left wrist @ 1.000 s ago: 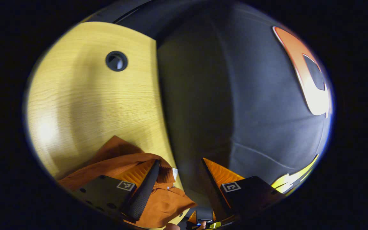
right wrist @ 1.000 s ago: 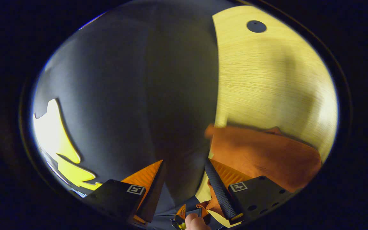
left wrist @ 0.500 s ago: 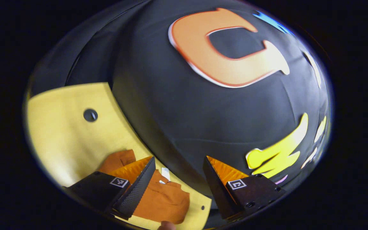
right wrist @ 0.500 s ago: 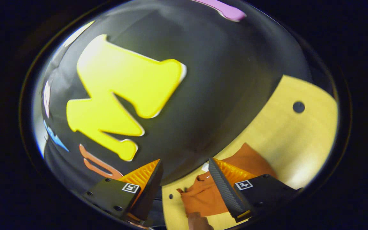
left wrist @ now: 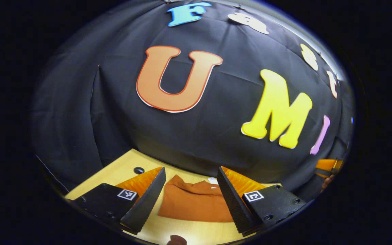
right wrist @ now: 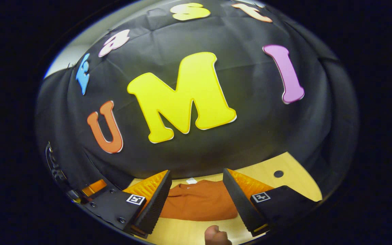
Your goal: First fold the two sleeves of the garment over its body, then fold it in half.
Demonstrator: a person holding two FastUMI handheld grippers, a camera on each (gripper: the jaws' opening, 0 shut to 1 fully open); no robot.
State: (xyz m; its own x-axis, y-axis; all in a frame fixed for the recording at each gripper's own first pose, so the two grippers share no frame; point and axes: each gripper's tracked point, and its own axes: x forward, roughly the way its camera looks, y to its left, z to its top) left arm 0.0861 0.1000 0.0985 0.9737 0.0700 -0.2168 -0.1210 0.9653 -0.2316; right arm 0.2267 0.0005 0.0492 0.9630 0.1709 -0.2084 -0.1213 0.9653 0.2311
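Both grippers have lifted clear, fingers apart and empty; the orange garment (left wrist: 196, 204) lies folded on the worktop (left wrist: 121, 172). Finish by keeping off it.

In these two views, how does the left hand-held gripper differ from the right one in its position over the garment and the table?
The left hand-held gripper looks at the garment with the table's dark hole to its left; the right hand-held gripper sees a hole to its right. A fingertip shows small at the bottom of the left gripper view, larger in the right gripper view. Both are open, clear of the folded garment, framing it between the fingers.
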